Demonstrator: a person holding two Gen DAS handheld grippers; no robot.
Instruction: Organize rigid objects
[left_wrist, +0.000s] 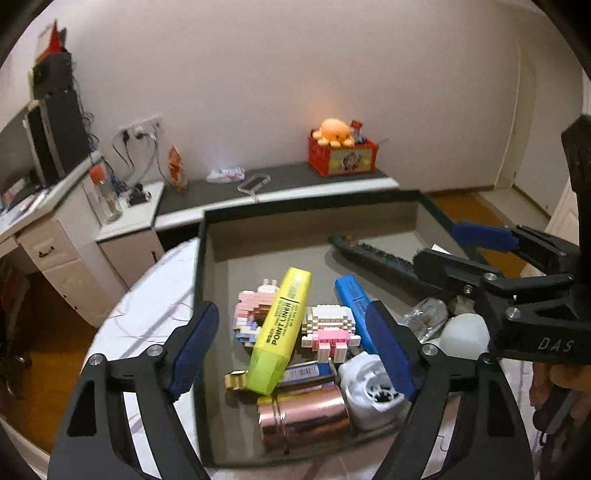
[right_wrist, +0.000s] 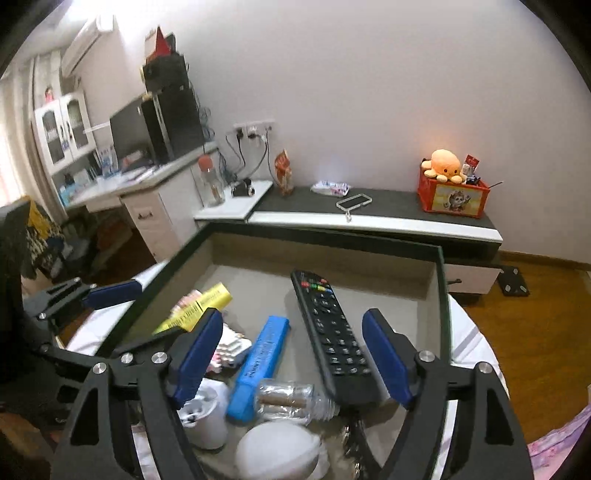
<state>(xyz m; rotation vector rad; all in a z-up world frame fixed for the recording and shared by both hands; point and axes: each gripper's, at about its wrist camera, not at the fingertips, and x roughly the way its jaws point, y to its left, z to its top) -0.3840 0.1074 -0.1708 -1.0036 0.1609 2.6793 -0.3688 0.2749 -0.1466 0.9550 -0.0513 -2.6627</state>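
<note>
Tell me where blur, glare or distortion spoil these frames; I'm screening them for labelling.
Left wrist view: fisheye bends the wall, dark corners, tray rim smeared, foil roll glints. Right wrist view: same warp, window glare upper left, remote slightly soft.

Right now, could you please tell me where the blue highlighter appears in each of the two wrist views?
Left wrist view: the blue highlighter lies right of centre in the tray, beside the yellow highlighter.
Right wrist view: it lies centre-low, left of the remote control.
Shared landmark: the orange plush octopus on the red box.
</note>
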